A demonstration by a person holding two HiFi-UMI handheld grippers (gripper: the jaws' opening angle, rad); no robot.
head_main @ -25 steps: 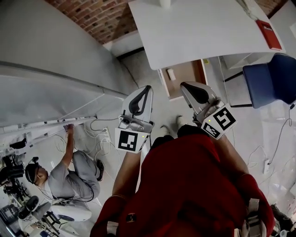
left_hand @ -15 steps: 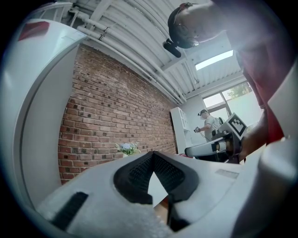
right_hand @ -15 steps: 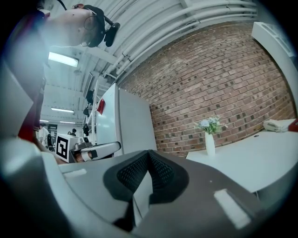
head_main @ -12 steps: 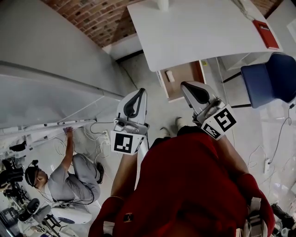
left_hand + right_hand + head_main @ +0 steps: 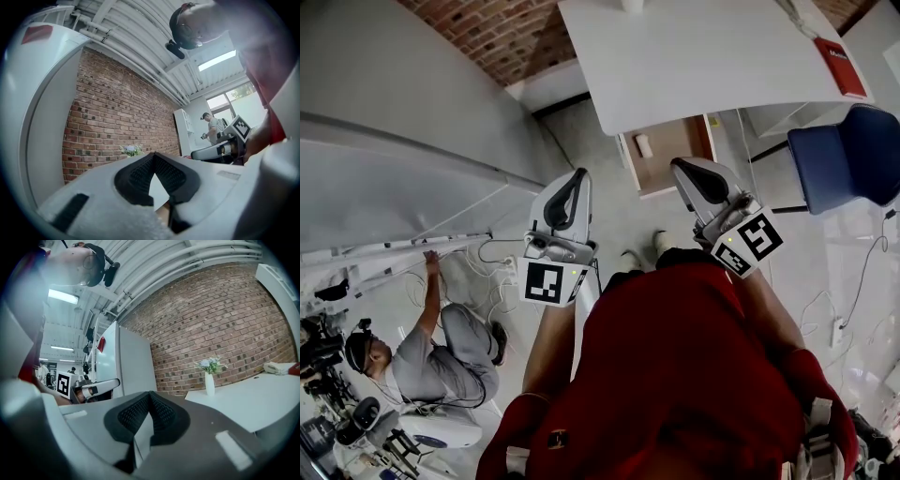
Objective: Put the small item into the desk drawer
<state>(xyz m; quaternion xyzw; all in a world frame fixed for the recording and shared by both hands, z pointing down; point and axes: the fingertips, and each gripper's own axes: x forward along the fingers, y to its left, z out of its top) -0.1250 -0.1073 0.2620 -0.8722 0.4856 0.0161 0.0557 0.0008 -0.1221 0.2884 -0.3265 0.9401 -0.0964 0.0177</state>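
The white desk (image 5: 712, 56) is at the top of the head view, and its wooden drawer (image 5: 675, 159) stands pulled open below the desk edge. A small white item (image 5: 644, 145) lies inside the drawer at its left. My left gripper (image 5: 579, 174) is held up over the floor, left of the drawer, shut with nothing in it. My right gripper (image 5: 679, 166) hangs just at the drawer's front edge, also shut and holding nothing. In each gripper view the dark pads meet at the tip, left gripper (image 5: 153, 155) and right gripper (image 5: 150, 393).
A red book (image 5: 844, 70) lies on the desk's right end, and a blue chair (image 5: 853, 159) stands to the right. A white vase with flowers (image 5: 210, 380) stands on the desk. A person (image 5: 431, 366) crouches by cables at the lower left, below a grey wall panel (image 5: 394, 112).
My left gripper has drifted left and slightly up. The right gripper has hardly moved. The crouching person's raised arm has shifted.
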